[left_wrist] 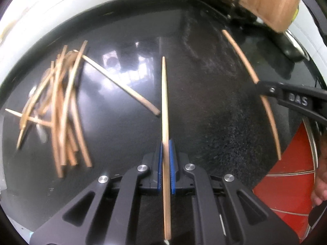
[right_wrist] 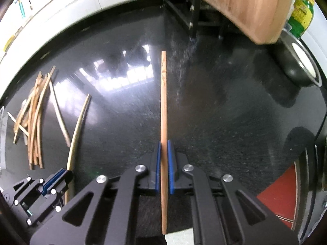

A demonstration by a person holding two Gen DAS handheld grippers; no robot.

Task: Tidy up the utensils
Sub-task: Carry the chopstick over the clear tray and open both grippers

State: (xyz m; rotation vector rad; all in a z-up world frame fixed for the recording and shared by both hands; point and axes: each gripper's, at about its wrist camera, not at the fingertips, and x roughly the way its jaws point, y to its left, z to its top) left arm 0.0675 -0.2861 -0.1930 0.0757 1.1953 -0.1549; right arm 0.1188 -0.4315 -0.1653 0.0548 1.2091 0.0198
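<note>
My left gripper (left_wrist: 166, 143) is shut on a pale wooden chopstick (left_wrist: 165, 102) that points forward above the black counter. My right gripper (right_wrist: 163, 143) is shut on a darker wooden chopstick (right_wrist: 163, 94), also pointing forward. In the left wrist view the right gripper (left_wrist: 260, 86) holds its chopstick (left_wrist: 241, 55) at the right. In the right wrist view the left gripper (right_wrist: 59, 176) and its chopstick (right_wrist: 78, 126) show at lower left. A loose pile of chopsticks (left_wrist: 59, 106) lies at the left, also in the right wrist view (right_wrist: 33, 120). One single chopstick (left_wrist: 120, 84) lies beside the pile.
A black metal rack (right_wrist: 192, 10) with a wooden cutting board (right_wrist: 251, 6) stands at the back. A steel bowl (right_wrist: 302, 65) and a green bottle (right_wrist: 302, 12) sit at the far right. A red round thing (left_wrist: 286, 175) is at the lower right. White wall (left_wrist: 51, 6) borders the counter.
</note>
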